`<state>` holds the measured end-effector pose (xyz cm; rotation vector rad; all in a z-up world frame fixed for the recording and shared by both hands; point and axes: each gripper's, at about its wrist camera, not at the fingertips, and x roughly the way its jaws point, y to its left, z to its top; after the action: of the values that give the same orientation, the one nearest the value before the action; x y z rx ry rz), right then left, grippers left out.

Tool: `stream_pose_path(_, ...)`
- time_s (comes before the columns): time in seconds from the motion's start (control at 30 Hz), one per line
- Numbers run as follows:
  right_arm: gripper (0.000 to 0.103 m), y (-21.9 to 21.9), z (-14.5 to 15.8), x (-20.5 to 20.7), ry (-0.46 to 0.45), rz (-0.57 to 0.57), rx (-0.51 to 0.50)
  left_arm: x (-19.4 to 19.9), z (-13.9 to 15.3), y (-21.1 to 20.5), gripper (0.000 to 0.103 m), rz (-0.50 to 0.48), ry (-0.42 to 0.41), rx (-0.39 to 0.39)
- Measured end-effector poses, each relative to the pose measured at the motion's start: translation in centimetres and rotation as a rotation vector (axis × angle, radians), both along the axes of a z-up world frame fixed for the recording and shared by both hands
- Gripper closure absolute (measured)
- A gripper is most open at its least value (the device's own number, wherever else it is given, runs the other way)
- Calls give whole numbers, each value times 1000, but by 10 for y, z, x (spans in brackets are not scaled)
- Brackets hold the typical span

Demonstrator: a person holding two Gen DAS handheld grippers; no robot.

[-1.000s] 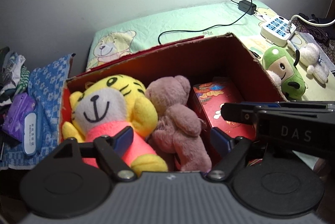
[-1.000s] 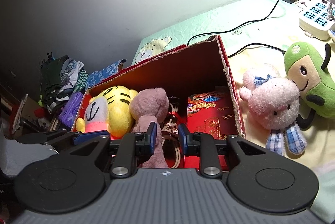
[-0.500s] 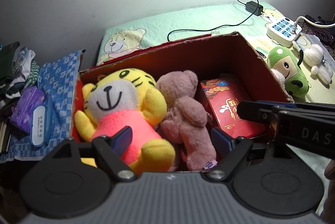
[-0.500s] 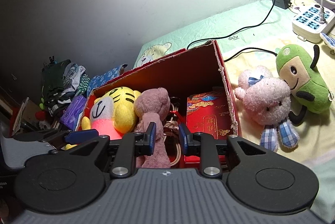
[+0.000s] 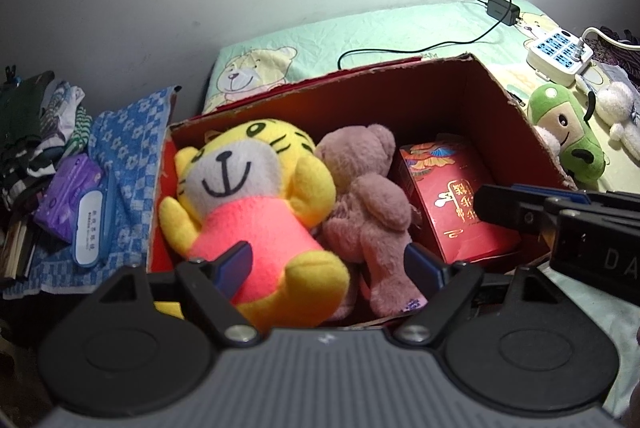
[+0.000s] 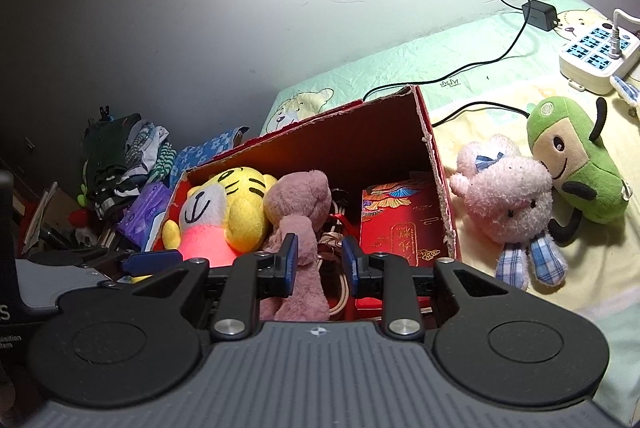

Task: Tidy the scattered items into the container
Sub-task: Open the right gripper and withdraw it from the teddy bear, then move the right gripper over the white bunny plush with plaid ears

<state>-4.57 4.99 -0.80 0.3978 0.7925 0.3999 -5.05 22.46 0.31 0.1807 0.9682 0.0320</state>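
Two plush toys, pink bunny [image 6: 516, 204] and green doll [image 6: 576, 168], lie beside the box [image 6: 436, 184].

Tiger [image 5: 256, 196], bear [image 5: 368, 204] in box [image 5: 516, 116]; rabbit [image 6: 516, 196] outside, right.

plush toys [image 6: 506, 194]: 4 | red cardboard box [image 6: 434, 164]: 1 | power strip [image 6: 598, 54]: 1

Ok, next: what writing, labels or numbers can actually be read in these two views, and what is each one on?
"DA": white letters on the black right gripper body, cut off at the picture's edge.
Gold characters on the red gift box in the cardboard box: too small to read.
Dark print on the white label of the blue case: blurred, unreadable.
White print on the left gripper body: cut off, unreadable.
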Motion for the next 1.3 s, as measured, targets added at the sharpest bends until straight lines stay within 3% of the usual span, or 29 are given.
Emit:
stream_pose_path(0.37,76,-9,-1,-5,-20,7,28,-3,4,-2,14,81,0,57)
stream_pose_path(0.87,76,-27,3,3,-32,140,60,-16,14,-25,13,219,11,80)
stream_pose_path(1.3,75,-75,4,5,-38,176,121,-19,27,-80,9,220,1,93)
